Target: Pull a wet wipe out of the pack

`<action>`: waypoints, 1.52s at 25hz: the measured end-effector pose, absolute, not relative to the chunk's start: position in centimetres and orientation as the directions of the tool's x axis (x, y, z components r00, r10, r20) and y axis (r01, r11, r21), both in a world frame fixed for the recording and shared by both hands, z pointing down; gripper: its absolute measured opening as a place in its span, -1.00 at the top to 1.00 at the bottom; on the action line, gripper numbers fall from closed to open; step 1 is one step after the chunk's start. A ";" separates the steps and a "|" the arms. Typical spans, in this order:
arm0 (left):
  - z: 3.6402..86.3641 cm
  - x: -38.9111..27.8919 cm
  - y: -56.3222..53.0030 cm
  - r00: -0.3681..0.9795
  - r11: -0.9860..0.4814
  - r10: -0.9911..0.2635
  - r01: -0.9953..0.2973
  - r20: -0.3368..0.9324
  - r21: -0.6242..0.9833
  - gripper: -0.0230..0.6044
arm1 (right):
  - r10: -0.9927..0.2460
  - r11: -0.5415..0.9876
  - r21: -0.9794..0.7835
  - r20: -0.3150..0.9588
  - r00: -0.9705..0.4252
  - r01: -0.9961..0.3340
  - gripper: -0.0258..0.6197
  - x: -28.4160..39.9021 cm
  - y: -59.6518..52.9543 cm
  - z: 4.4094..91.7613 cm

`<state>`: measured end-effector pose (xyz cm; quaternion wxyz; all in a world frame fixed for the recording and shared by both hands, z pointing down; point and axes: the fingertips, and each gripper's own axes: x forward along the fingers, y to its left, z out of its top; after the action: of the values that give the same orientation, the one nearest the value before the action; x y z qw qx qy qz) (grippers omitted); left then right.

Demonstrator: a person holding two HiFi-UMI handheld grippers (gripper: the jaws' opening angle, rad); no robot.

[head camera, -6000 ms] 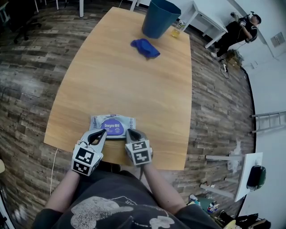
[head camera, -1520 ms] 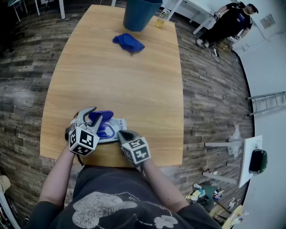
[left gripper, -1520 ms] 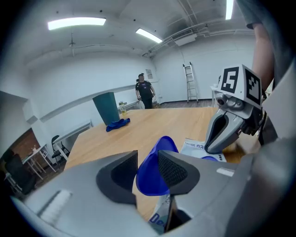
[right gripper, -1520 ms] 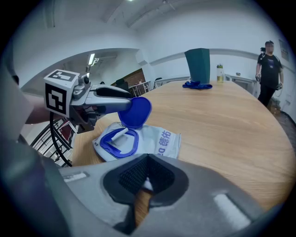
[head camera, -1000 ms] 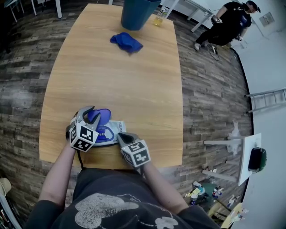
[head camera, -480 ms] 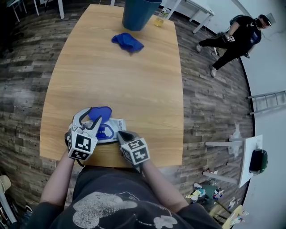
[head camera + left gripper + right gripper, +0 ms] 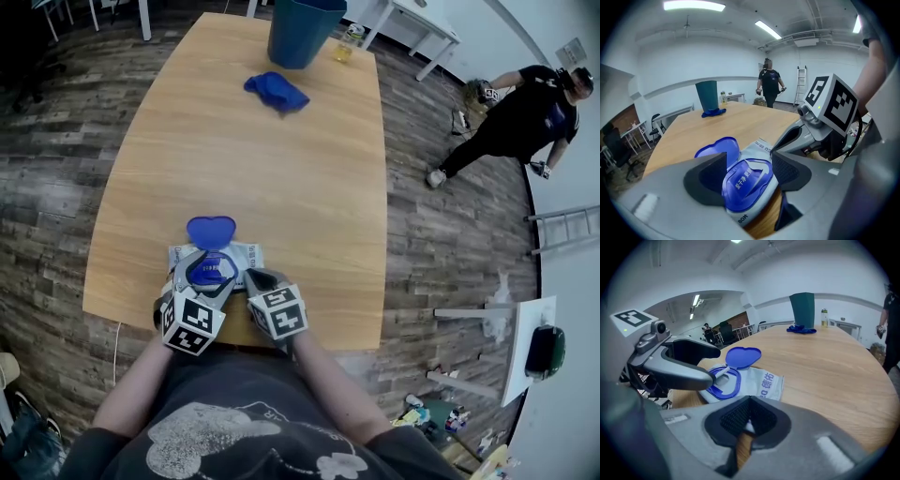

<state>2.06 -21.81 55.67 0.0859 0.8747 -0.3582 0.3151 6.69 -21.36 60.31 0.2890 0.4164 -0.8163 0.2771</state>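
Note:
The wet wipe pack lies near the table's front edge, its blue lid flipped open behind it. My left gripper hovers over the pack, and its jaws have just been opening. In the left gripper view they stand open around the blue opening frame without pressing on it, the lid beyond. A white wipe tip shows in the opening. My right gripper is shut on the pack's near edge, a white sliver between its pads.
A blue bin, a blue cloth and a small bottle stand at the table's far end. A person in black moves on the floor to the right. The table's front edge runs just under my grippers.
The left gripper has let go of the lid, opened wide and moved right and back over the pack. The lid now lies open. The right gripper has not moved.

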 end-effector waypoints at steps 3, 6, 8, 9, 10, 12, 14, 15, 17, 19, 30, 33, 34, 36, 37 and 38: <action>56.4 2.4 -22.0 0.506 -0.711 -0.594 -0.694 0.626 -0.113 -0.06 | -0.517 0.511 -0.205 0.703 -0.489 -0.835 0.95 6.5 -21.4 60.3; 57.3 2.3 -22.4 0.467 -0.697 -0.606 -0.702 0.644 -0.146 0.14 | -0.505 0.524 -0.209 0.704 -0.499 -0.826 0.95 6.3 -21.2 60.4; 57.8 2.4 -22.3 0.451 -0.697 -0.600 -0.700 0.661 -0.155 0.24 | -0.500 0.541 -0.203 0.703 -0.506 -0.816 0.95 6.2 -21.1 60.4; 58.0 2.3 -22.2 0.442 -0.693 -0.602 -0.703 0.665 -0.160 0.26 | -0.498 0.552 -0.198 0.702 -0.510 -0.810 0.95 6.2 -21.1 60.4; 58.0 2.2 -22.1 0.430 -0.682 -0.610 -0.712 0.665 -0.165 0.32 | -0.494 0.562 -0.194 0.701 -0.514 -0.804 0.95 6.2 -21.0 60.4; 57.5 1.7 -22.0 0.404 -0.648 -0.642 -0.740 0.652 -0.179 0.46 | -0.488 0.578 -0.189 0.700 -0.522 -0.794 0.95 6.3 -20.9 60.4; 56.7 1.0 -22.2 0.370 -0.602 -0.685 -0.773 0.628 -0.201 0.72 | -0.482 0.588 -0.188 0.699 -0.528 -0.786 0.95 6.3 -20.9 60.3; 56.2 0.6 -22.3 0.352 -0.578 -0.704 -0.789 0.616 -0.210 0.78 | -0.481 0.593 -0.187 0.698 -0.531 -0.783 0.95 6.3 -20.9 60.2; 55.7 -0.5 -22.5 0.319 -0.530 -0.734 -0.821 0.599 -0.212 0.80 | -0.482 0.600 -0.180 0.696 -0.532 -0.779 0.95 6.4 -20.9 60.2; 55.4 -1.9 -22.7 0.281 -0.477 -0.758 -0.854 0.589 -0.207 0.81 | -0.487 0.604 -0.170 0.694 -0.530 -0.778 0.95 6.4 -20.9 60.1; 57.5 -6.1 -22.9 0.262 -0.446 -0.741 -0.880 0.618 -0.162 0.83 | -0.525 0.508 -0.178 0.712 -0.467 -0.843 0.95 6.7 -21.0 60.3; 57.8 -6.0 -23.1 0.304 -0.487 -0.720 -0.862 0.624 -0.141 0.82 | -0.541 0.530 -0.084 0.733 -0.413 -0.844 0.95 6.7 -20.9 60.0; 58.0 -5.9 -23.0 0.318 -0.503 -0.712 -0.853 0.626 -0.139 0.82 | -0.560 0.559 -0.014 0.731 -0.390 -0.829 0.95 6.6 -20.7 59.6; 58.2 -5.7 -22.9 0.346 -0.534 -0.698 -0.835 0.627 -0.133 0.82 | -0.598 0.618 0.101 0.704 -0.383 -0.779 0.95 5.9 -20.4 58.4; 58.3 -5.7 -22.9 0.361 -0.545 -0.693 -0.829 0.624 -0.126 0.82 | -0.601 0.648 0.127 0.691 -0.402 -0.751 0.95 5.1 -20.1 57.9; 58.4 -5.7 -22.9 0.375 -0.553 -0.687 -0.825 0.622 -0.114 0.81 | -0.593 0.679 0.139 0.683 -0.426 -0.721 0.95 4.2 -19.8 57.4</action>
<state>-5.73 -22.94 58.41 0.1086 0.8221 -0.4599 0.3176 4.21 -19.83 57.37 0.3661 0.3908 -0.8400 0.0873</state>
